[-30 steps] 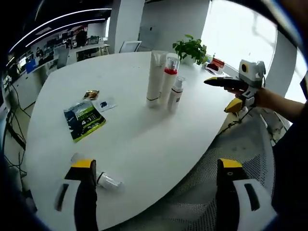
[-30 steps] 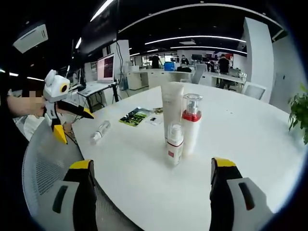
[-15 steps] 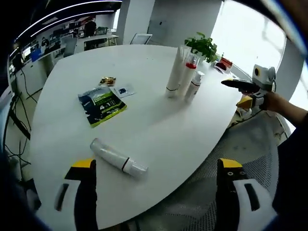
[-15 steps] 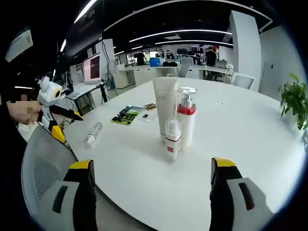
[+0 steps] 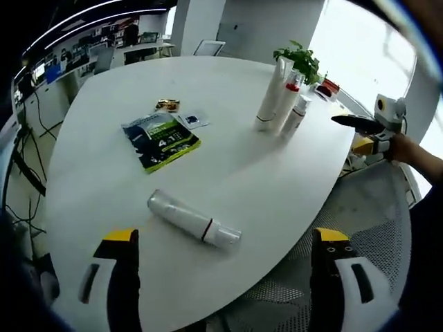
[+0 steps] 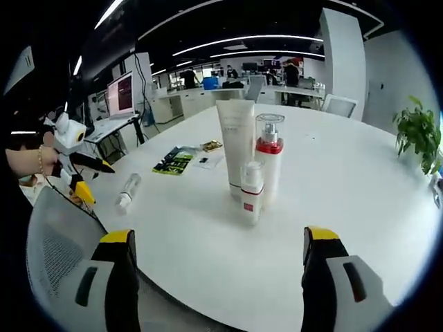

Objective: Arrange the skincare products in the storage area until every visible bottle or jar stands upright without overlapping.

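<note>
Round white table (image 5: pixel 228 173) in an open office, seen from two hand-held claws. In the left gripper view, left claw (image 5: pixel 225 283) at six o'clock, its two yellow-tipped jaws spread wide, holding nothing. Just beyond and between the jaws, toward twelve o'clock, a white bottle (image 5: pixel 194 219) lying on its side on the table, cap end pointing toward four o'clock, not touching either jaw. Farther off at eleven o'clock, a dark green packet (image 5: pixel 160 140) lying flat, with two small sachets (image 5: pixel 178 113) just past it. Well away at one o'clock, three upright products standing close together: a tall white tube (image 5: pixel 270 95), a red-collared pump bottle (image 5: pixel 286 104) and a small white bottle (image 5: pixel 295 116). Behind them, a potted plant (image 5: pixel 299 62). At three o'clock, the right claw (image 5: pixel 353 123) held in a hand at the table edge, above a mesh chair (image 5: pixel 360 242). In the right gripper view, right claw (image 6: pixel 216 280) at six o'clock, jaws spread wide and empty, with the three upright products straight ahead at twelve o'clock, well apart from the jaws; the fallen bottle (image 6: pixel 127 191) far off at nine o'clock, near the left claw (image 6: pixel 86 173).
</note>
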`<control>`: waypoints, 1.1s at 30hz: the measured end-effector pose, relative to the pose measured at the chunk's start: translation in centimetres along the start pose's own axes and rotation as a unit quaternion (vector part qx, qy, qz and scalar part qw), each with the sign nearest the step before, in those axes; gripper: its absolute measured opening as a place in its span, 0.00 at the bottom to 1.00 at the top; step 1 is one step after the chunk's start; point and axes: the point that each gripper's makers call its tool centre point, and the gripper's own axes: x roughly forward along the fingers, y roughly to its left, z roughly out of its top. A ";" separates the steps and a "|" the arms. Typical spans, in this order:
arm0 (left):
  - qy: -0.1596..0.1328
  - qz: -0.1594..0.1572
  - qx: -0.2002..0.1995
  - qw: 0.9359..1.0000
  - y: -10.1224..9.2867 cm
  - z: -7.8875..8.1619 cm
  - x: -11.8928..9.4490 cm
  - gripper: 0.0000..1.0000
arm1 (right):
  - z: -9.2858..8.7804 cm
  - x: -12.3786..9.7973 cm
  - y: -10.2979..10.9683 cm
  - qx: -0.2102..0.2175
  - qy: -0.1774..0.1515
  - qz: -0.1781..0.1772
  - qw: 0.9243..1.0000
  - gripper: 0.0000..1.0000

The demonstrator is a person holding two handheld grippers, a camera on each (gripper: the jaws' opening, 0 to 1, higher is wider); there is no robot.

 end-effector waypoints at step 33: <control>0.000 0.125 -0.083 0.989 3.7 -1.0 6.2 0.55 | -0.1 0.2 1.9 -0.016 0.005 0.038 0.999 0.97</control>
